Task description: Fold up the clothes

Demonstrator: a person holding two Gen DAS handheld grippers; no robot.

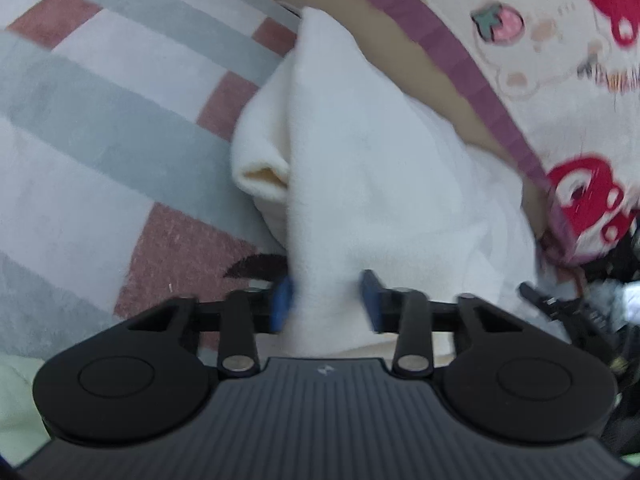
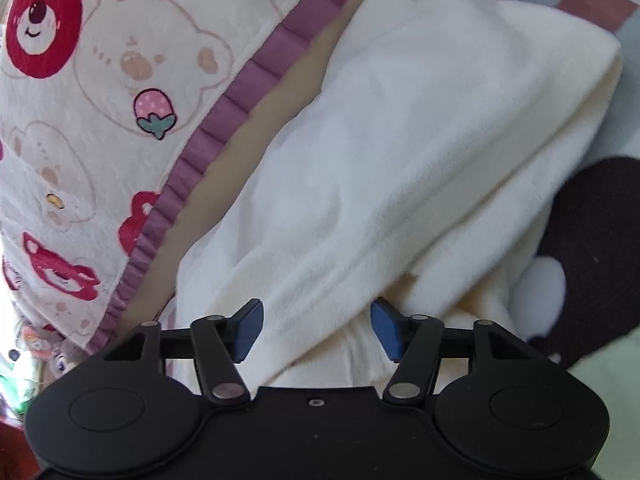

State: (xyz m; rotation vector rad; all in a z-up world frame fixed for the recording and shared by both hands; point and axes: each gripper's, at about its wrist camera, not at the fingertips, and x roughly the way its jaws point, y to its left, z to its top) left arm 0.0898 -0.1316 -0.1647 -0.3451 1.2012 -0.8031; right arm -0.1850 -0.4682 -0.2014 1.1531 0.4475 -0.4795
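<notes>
Left gripper (image 1: 327,300) pinches the white fleece garment (image 1: 360,168) to anchor its fold on the striped blanket (image 1: 120,92); right gripper (image 2: 316,330) spread, pads clear of cloth, letting go.

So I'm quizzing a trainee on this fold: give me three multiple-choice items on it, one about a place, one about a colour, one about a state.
1. Where does the bear-print quilt lie in the right wrist view?
A. Left of the white garment
B. Right of it
C. Under the gripper body

2. What colour is the quilt's ruffled trim?
A. Green
B. Purple
C. Black

3. How does the left gripper stand?
A. Wide open over bare rug
B. Out of view
C. Pads pressed on a fold of the white garment

Answers: 1 A, the quilt fills the left side and the garment the middle; 2 B, the pleated band is purple; 3 C, white cloth fills the gap between both blue pads.
</notes>
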